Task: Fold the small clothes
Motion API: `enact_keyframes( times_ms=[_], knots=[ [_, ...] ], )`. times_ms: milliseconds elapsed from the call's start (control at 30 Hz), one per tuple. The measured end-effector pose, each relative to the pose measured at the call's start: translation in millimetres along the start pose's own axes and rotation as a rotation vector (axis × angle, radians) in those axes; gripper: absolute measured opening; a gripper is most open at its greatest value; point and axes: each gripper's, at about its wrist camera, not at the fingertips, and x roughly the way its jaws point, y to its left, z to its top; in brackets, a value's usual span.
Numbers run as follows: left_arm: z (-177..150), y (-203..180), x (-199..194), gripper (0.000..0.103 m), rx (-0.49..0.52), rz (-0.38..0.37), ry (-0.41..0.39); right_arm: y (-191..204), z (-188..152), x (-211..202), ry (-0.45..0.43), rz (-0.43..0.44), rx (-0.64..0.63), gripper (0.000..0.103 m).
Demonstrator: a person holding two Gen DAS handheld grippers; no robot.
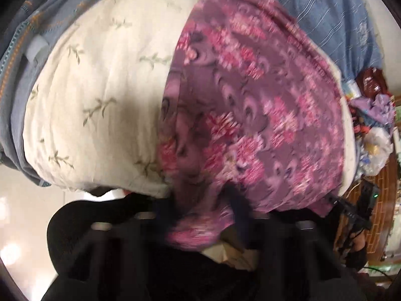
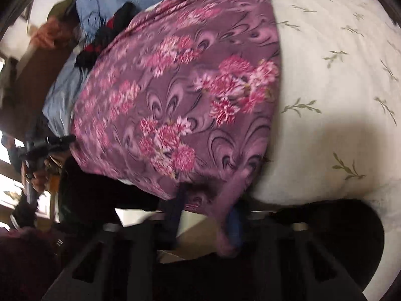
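at the bottom of the left wrist view, the left gripper [image 1: 208, 215] is clenching the near edge of the purple floral garment [image 1: 250, 115], the cloth bunching between its dark fingers [image 1: 236, 200]. at the bottom of the right wrist view, the right gripper [image 2: 208, 200] is likewise pinching the same garment's near corner, a fold of fabric trailing down past a blue finger [image 2: 235, 228]. beyond both tools, the garment is lying spread over a cream leaf-print quilt [image 1: 95, 95], running from lower centre toward the upper part of each frame. farther off, blue bedding [image 1: 333, 20] is filling the upper right of the left view, with assorted clutter at the right margin. both views are blurring, so fine contact is hard to confirm. judgement: the fold is at the grasping stage, with both near corners taken and no layer yet turned over. the next move is calling for lifting both corners together and carrying them toward the far edge, keeping the tension even so the cloth is not skewing or slipping from the pinch.
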Motion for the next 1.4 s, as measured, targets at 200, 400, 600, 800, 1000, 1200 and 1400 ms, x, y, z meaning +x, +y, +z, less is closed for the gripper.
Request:
enact_keyframes(
  times_ms=[200, 400, 600, 800, 1000, 1200, 1400],
  knots=[
    [-2, -5, -26, 0.005, -0.058, -0.221, -0.075, 2, -1, -42, -0.117, 0.198, 0.034, 0.004],
    [22, -5, -54, 0.005, -0.147, -0.445, -0.233, 1, 25, -82, -0.29, 0.314, 0.079, 0.004],
    [74, -7, -72, 0.005, -0.179, -0.477, -0.339, -7, 79, -87, -0.414, 0.432, 0.158, 0.004],
    [155, -29, -69, 0.005, -0.176, -0.444, -0.404, -48, 152, -79, -0.549, 0.472, 0.313, 0.004],
    [258, -43, -7, 0.005, -0.246, -0.331, -0.378, -103, 222, -36, -0.559, 0.382, 0.477, 0.004],
    [302, -28, 65, 0.006, -0.368, -0.295, -0.235, -125, 243, 10, -0.469, 0.31, 0.558, 0.006],
    [293, -35, 40, 0.038, -0.294, -0.333, -0.231, -120, 232, -12, -0.48, 0.325, 0.537, 0.027]
  ],
)
